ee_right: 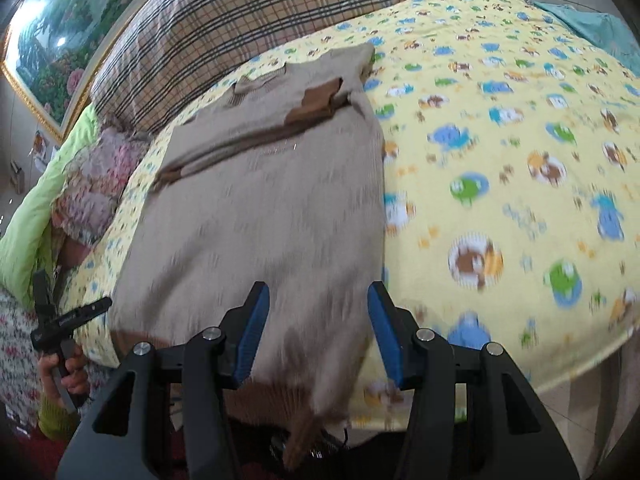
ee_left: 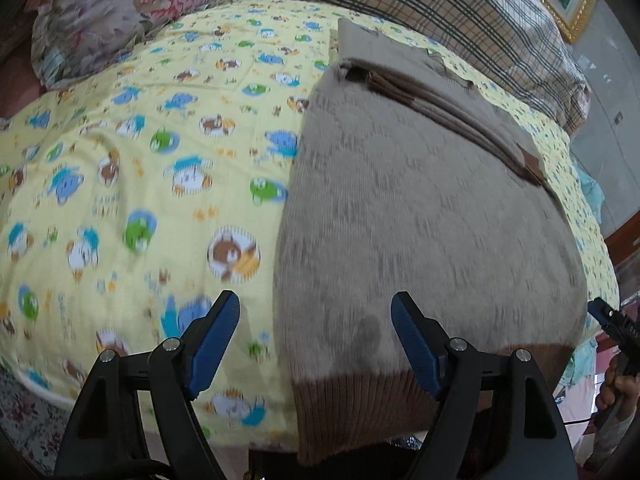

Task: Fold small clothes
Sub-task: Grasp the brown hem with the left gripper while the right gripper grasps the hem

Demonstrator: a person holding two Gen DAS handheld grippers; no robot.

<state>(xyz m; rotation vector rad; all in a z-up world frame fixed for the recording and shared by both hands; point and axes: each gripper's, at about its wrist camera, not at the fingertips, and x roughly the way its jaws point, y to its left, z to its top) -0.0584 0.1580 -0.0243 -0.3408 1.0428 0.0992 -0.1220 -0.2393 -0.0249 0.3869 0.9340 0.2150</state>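
A beige knit sweater [ee_left: 420,220] with a brown ribbed hem [ee_left: 360,408] lies flat on the yellow cartoon-print blanket [ee_left: 140,160], sleeves folded across its upper part. My left gripper [ee_left: 316,312] is open, hovering over the sweater's lower left edge near the hem. In the right wrist view the sweater [ee_right: 260,220] lies lengthwise, and my right gripper [ee_right: 318,300] is open over its lower right edge; the hem [ee_right: 288,400] hangs at the bed's front edge. Each gripper shows at the other view's side: the right gripper [ee_left: 612,320] and the left gripper [ee_right: 68,320].
A floral pillow [ee_left: 112,12] and a plaid cover [ee_left: 440,12] lie at the back of the bed. A green quilt [ee_right: 36,208] and a framed landscape picture [ee_right: 60,28] are to the left in the right wrist view. The bed's front edge is just below both grippers.
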